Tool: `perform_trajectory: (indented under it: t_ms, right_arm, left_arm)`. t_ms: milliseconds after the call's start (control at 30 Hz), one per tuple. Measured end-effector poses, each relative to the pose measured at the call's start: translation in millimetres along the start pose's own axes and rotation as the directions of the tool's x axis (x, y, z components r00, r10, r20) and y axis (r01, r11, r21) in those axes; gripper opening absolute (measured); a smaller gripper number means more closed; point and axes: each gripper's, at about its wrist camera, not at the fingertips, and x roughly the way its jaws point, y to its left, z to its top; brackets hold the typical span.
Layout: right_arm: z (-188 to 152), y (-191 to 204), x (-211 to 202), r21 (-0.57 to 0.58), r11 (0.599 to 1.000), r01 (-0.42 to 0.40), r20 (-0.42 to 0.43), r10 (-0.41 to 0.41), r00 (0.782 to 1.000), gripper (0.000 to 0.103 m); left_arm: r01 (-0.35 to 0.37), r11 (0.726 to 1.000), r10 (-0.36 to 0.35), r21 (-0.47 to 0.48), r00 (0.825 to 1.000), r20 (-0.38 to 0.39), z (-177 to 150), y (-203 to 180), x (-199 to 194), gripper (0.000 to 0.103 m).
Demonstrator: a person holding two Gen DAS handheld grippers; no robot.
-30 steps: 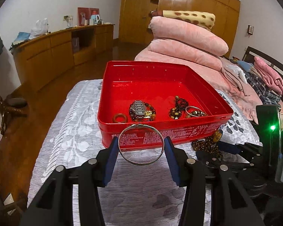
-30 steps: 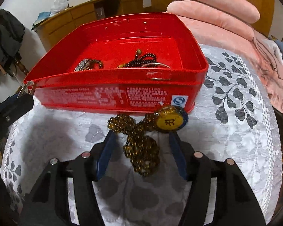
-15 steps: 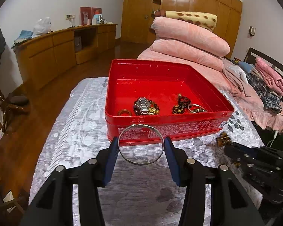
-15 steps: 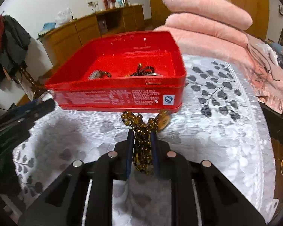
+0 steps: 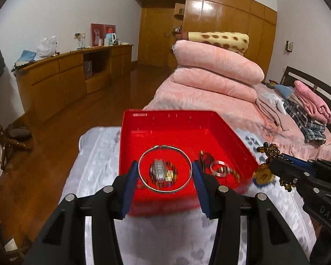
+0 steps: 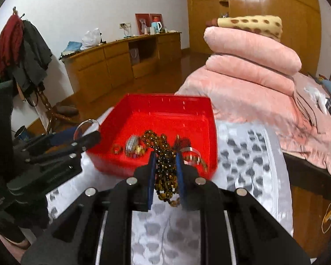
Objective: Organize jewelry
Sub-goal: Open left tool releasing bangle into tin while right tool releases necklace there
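Both grippers lifted; red tin now below bangle.

The tin box sits on the patterned cloth at the bed's near end, dead centre in the left wrist view. Inside it, a watch lies toward 7 o'clock of the floor, a small bangle toward 5 o'clock. The large bangle hangs before the box, between the left gripper pads. At 3 o'clock, the right gripper holds the bead necklace beside the box. Behind the box, at 12 o'clock, folded quilts are stacked; the sideboard stands at 10 o'clock.
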Motion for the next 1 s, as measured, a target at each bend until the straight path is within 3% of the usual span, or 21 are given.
perform_trajectory:
  t_ms: [367, 433, 500, 700, 1000]
  right_arm:
    - [39.6, -15.3, 63.4, 0.04, 0.999, -0.03, -0.052, 0.032, 0.998, 0.017]
    - [40.6, -17.8, 74.0, 0.043, 0.999, -0.017, -0.058, 0.02, 0.998, 0.022]
    - [41.0, -21.7, 78.7, 0.05, 0.999, 0.005, -0.044, -0.003, 0.999, 0.044]
    - [40.1, -28.0, 73.0, 0.054, 0.998, 0.02, -0.021, -0.019, 1.0, 0.047]
    - [31.8, -31.8, 42.2, 0.062, 0.996, 0.062, 0.024, -0.063, 0.998, 0.071]
  left_arm:
    - [-0.036, 0.999, 0.035, -0.003, 0.997, -0.064, 20.3, 4.3, 60.7, 0.049]
    - [-0.039, 0.999, 0.038, -0.009, 0.996, -0.078, 19.4, 5.8, 68.8, 0.06]
    - [-0.048, 0.999, 0.047, -0.019, 0.996, -0.074, 19.0, 8.7, 72.1, 0.066]
    - [-0.058, 0.998, 0.056, -0.031, 0.997, -0.046, 22.0, 15.3, 63.9, 0.066]
    - [-0.082, 0.996, 0.082, -0.047, 0.997, 0.011, 23.2, 21.7, 29.2, 0.075]
